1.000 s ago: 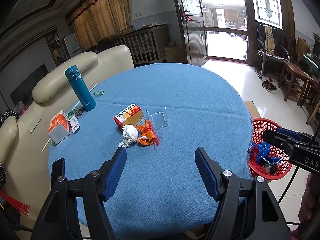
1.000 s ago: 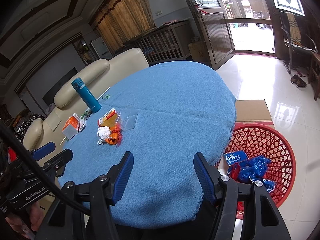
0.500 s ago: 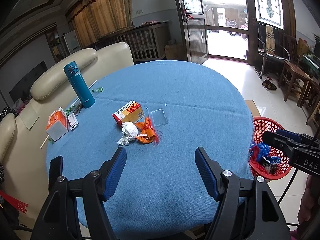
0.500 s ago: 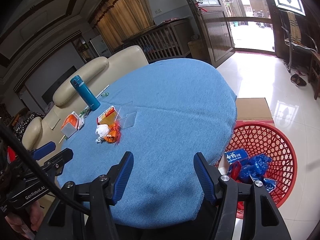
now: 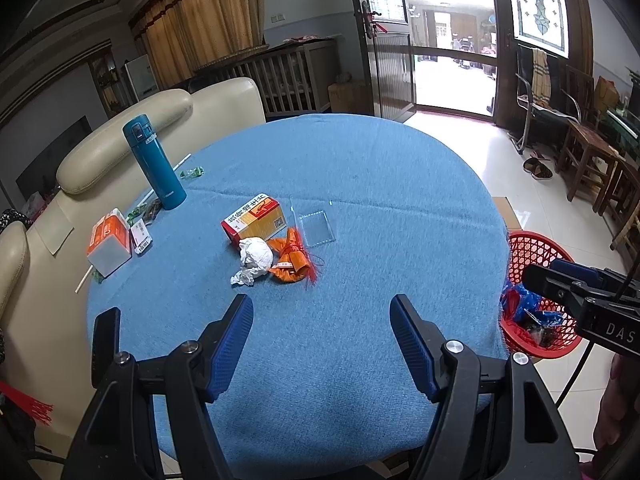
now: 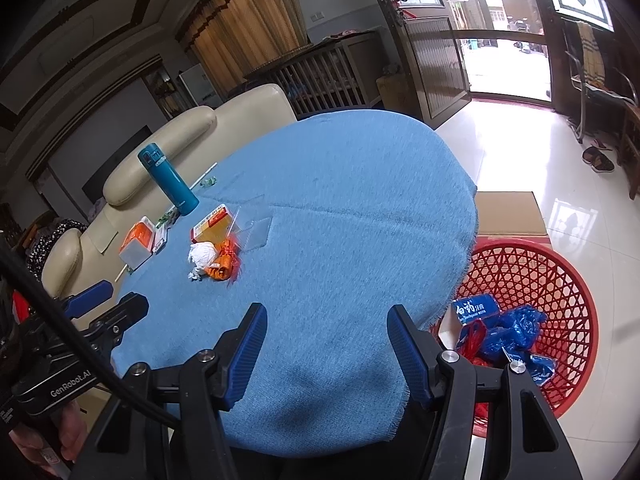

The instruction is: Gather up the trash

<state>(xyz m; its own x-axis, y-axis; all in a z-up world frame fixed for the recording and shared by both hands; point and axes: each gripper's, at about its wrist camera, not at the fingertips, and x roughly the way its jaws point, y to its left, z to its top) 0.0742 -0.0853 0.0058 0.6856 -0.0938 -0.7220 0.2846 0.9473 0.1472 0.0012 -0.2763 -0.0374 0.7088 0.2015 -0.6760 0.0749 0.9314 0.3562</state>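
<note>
Round table (image 5: 360, 184) draped in blue cloth, filling the middle of both frames. Beyond its left edge, a cream leather sofa (image 5: 132, 132); behind that, tan curtains (image 5: 204, 32) at upper centre-left and a slatted wooden crib (image 5: 288, 76). At upper right, an open glass door (image 5: 452, 32) onto bright daylight, then white tiled floor (image 5: 460, 144) and dark wooden chairs (image 5: 584, 160) at the right edge.

On the cloth, left to right in the left wrist view: an orange-and-white carton (image 5: 109, 242) near the table's left edge, a small white label card (image 5: 141, 236) just beside it, a teal flask (image 5: 154, 162) standing upright farther back. Then, centre-left of the frame, the trash cluster: a yellow-and-red box (image 5: 256, 218), a crumpled white paper wad (image 5: 256, 254) touching it in front, an orange wrapper (image 5: 292, 258) with red threads touching the wad's right side, a clear plastic lid (image 5: 318, 228) lying flat just right of the box. All well ahead of both grippers, none grasped.

Left gripper (image 5: 322, 346) released, blue pads spread wide over bare cloth at the frame's bottom. Right gripper (image 6: 323, 350) likewise released, spread above the table's near edge.

Seen fully only from the right wrist: the red mesh basket (image 6: 560, 280) on the floor at lower right, blue plastic bags (image 6: 508, 332) and a blue printed packet (image 6: 474, 308) inside, a flat cardboard sheet (image 6: 508, 212) behind it. In the left wrist view, only part of the basket, hidden partly behind the right gripper's body at the right edge.
</note>
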